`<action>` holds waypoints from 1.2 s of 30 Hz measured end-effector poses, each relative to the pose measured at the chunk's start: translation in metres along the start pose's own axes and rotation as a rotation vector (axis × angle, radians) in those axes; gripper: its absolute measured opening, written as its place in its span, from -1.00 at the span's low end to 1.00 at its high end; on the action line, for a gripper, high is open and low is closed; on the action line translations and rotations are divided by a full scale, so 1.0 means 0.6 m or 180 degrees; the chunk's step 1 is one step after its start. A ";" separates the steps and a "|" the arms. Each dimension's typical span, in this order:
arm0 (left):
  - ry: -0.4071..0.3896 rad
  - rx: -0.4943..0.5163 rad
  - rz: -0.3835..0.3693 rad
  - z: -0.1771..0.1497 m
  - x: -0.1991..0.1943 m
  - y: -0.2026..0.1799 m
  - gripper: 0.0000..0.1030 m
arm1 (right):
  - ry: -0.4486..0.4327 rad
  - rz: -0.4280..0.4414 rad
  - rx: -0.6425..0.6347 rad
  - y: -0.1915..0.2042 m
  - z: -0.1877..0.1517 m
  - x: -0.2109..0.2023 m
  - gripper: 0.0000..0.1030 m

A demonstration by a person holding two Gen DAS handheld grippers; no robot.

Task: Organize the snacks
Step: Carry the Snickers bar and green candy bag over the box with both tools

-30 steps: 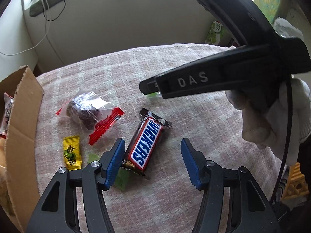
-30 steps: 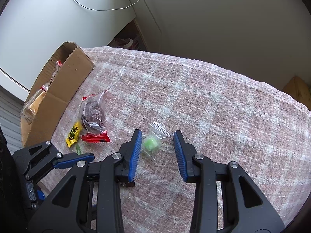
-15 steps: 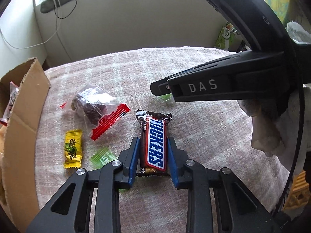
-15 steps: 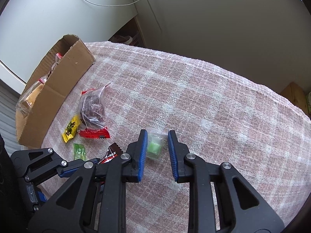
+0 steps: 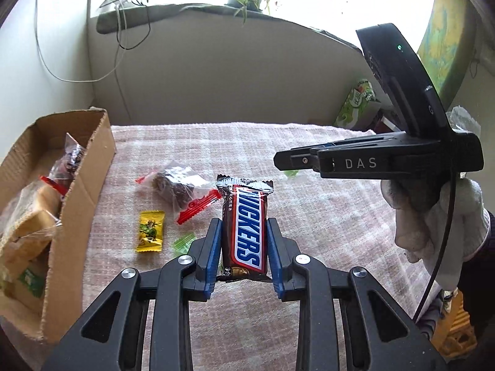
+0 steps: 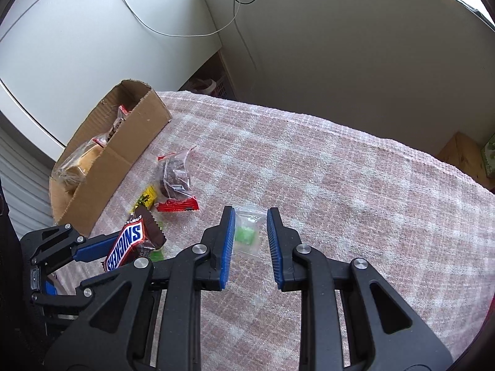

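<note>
The Snickers bar is now being carried clear of the checked cloth, pinched across its width by the left hand-held gripper, whose jaws were spread wide around it a second ago and are now pressing on both sides of the wrapper. Over on the other side, the right hand-held gripper is doing the same with the small clear bag holding a green sweet: its jaws have come in from an open stance and are closed as far as they go, with the bag sitting between them (though I cannot tell how firmly the pads are biting on that thin plastic). Both seem to be coming up off the tabletop together.

That means two snacks are being gathered at once, and the cardboard box on the left, already holding several packets, looks like the place they are heading. Lying loose beside it are the bag of dark cake with a red strip, the yellow sweet and a green wrapper, so the sorting is only partly done.
</note>
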State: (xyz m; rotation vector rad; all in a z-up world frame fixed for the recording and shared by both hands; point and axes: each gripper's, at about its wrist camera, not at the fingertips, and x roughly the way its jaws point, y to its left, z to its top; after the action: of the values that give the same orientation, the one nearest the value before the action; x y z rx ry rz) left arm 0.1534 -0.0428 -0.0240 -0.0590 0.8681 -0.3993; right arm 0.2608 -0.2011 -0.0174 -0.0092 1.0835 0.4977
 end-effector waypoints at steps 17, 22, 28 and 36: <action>-0.0361 -0.0412 0.0640 -0.023 -0.127 0.157 -0.48 | -0.0198 0.0225 -0.0446 0.163 0.050 -0.018 -0.57; -0.0390 -0.0516 0.0836 -0.030 -0.143 0.206 -0.49 | -0.0206 0.0281 -0.0583 0.212 0.071 -0.002 -0.57; -0.0435 -0.0606 0.0959 -0.028 -0.152 0.250 -0.49 | -0.0190 0.0371 -0.0693 0.264 0.101 0.028 -0.57; -0.0434 -0.0669 0.0975 -0.027 -0.144 0.281 -0.49 | -0.0091 0.0413 -0.0816 0.323 0.139 0.089 -0.57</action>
State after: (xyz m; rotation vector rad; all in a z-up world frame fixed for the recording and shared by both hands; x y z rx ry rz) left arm 0.1448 0.1464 -0.0071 -0.1434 0.7670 -0.0160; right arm 0.2750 0.0124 0.0222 -0.1573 0.9903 0.7493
